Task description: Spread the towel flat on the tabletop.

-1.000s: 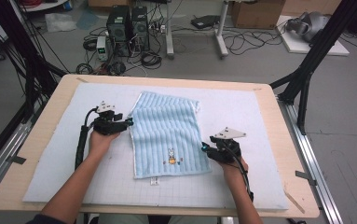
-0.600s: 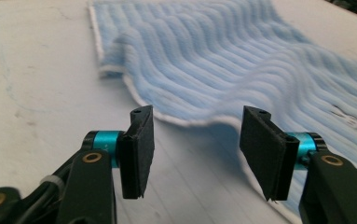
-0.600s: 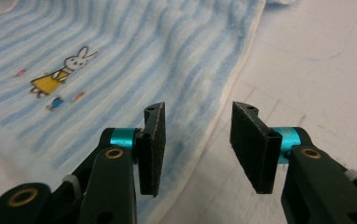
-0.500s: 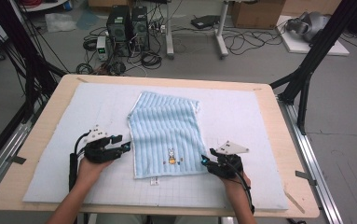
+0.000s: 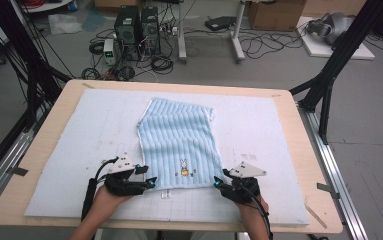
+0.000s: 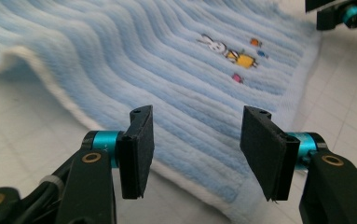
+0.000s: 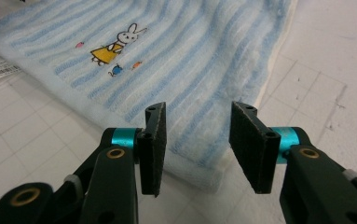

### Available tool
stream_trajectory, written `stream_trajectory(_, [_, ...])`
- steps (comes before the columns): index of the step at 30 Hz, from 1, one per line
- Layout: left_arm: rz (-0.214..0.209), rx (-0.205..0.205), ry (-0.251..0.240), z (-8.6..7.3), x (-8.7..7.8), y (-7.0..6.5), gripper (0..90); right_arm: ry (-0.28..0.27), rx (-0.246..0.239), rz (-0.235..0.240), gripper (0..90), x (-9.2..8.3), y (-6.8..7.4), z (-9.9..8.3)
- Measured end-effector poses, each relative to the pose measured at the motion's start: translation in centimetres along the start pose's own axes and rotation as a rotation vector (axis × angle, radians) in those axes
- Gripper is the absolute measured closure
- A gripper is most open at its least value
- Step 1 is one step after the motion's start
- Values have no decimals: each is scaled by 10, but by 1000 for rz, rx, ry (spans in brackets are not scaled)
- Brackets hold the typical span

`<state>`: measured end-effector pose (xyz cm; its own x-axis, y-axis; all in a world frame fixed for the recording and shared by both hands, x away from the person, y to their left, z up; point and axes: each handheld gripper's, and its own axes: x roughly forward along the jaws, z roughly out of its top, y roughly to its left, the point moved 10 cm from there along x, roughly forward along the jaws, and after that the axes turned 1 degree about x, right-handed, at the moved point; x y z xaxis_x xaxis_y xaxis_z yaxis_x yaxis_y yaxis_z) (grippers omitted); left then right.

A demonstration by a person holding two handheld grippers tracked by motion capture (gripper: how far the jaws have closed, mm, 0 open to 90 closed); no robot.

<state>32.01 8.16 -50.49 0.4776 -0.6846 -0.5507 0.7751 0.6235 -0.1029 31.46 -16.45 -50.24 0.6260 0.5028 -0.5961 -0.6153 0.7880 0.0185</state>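
A light blue striped towel [image 5: 179, 145] with a rabbit picture [image 5: 184, 167] lies flat on the mat. My left gripper [image 5: 151, 182] sits at the towel's near left corner, pointing right toward it. In the left gripper view the towel's [image 6: 167, 60] white edge runs under and between the jaws of the left gripper [image 6: 195, 144]; they have just been opening and pinch nothing. My right gripper [image 5: 218, 183] is at the near right corner. In the right gripper view its jaws [image 7: 197, 140] stand open over the towel's [image 7: 190, 56] corner edge, without pressing it.
The towel rests on a white gridded foam mat [image 5: 79, 140] on a wooden table [image 5: 299, 150]. A small white label [image 5: 165, 194] sticks out from the towel's near edge. Computers, cables and black frame legs stand on the floor beyond the table.
Both hands have drawn back toward the table's near edge along the towel's sides, the left one farther. They now sit at the towel's two near corners.
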Motion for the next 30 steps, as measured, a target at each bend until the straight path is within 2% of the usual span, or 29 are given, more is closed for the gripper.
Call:
stream_trajectory(4, [2, 32, 56, -4, 5, -3, 448, 9, -1, 19, 580, 4, 1, -2])
stream_trajectory(7, [21, 47, 62, -4, 6, -3, 501, 50, -11, 37, 624, 10, 4, -6])
stream_trajectory(8, [21, 46, 59, -4, 6, -2, 529, 49, -10, 42, 640, 11, 5, -6])
stream_trajectory(9, [24, 45, 57, -4, 5, -1, 566, 53, 0, 53, 653, 11, 5, -6])
stream_trajectory(10, [7, 36, 54, -4, 4, -2, 629, 59, 25, 70, 674, 11, 5, -6])
stream_trajectory(11, [-9, 37, 52, -4, 4, -3, 734, 57, 39, 82, 697, 11, 5, -6])
stream_trajectory(13, [-17, 69, 58, -5, 4, -7, 837, 61, 45, 100, 776, 11, 6, -7])
stream_trajectory(15, [-27, 67, 62, -6, 3, -9, 853, 69, 26, 119, 853, 10, 11, -7])
stream_trajectory(18, [-57, 34, 62, -10, -3, -11, 857, 83, 6, 149, 861, 7, 17, -8])
stream_trajectory(20, [-72, 28, 60, -15, -11, -13, 857, 90, 2, 171, 861, 4, 22, -11])
stream_trajectory(25, [-103, 15, 60, -26, -27, -18, 854, 113, -45, 223, 860, -5, 38, -17])
stream_trajectory(28, [-123, -13, 54, -32, -34, -22, 854, 124, -59, 262, 860, -11, 49, -21])
stream_trajectory(30, [-136, -10, 59, -36, -40, -26, 854, 130, -71, 288, 860, -15, 55, -24])
